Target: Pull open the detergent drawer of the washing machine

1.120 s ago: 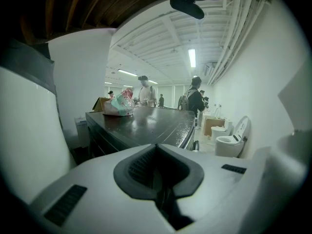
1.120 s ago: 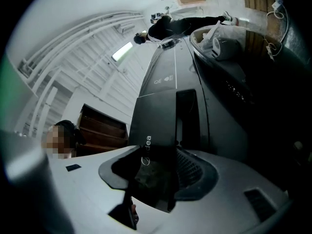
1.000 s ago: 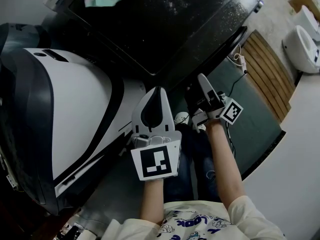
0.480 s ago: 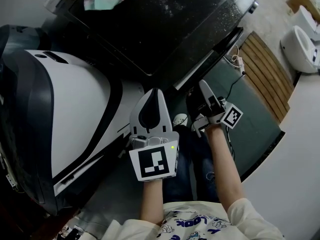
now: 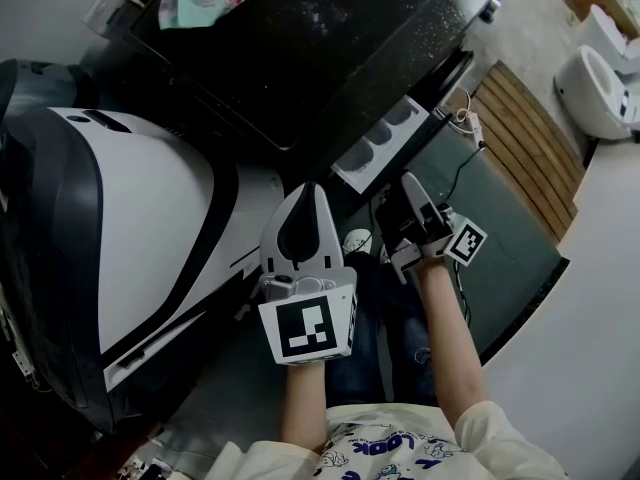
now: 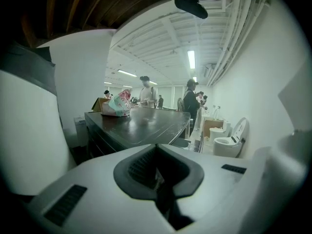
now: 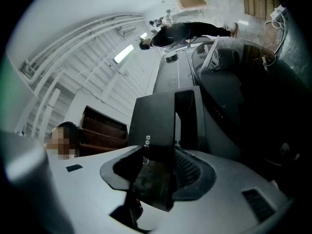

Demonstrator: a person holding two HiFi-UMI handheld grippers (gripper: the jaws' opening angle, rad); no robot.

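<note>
The detergent drawer (image 5: pixel 383 146) juts from the washing machine (image 5: pixel 300 68), its white compartments showing but their contents indistinct. At its five o'clock the right gripper (image 5: pixel 410 184) clamps the drawer's dark front panel (image 7: pixel 153 121), its jaws having just been closing on it. Only the right gripper view shows that grip. The left gripper (image 5: pixel 310 188), at seven o'clock, is closed and empty.

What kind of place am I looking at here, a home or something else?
Probably a workshop or showroom, not a home: a toilet stands on the open floor, near a washing machine's detergent drawer, under long ceiling strip lights.
</note>
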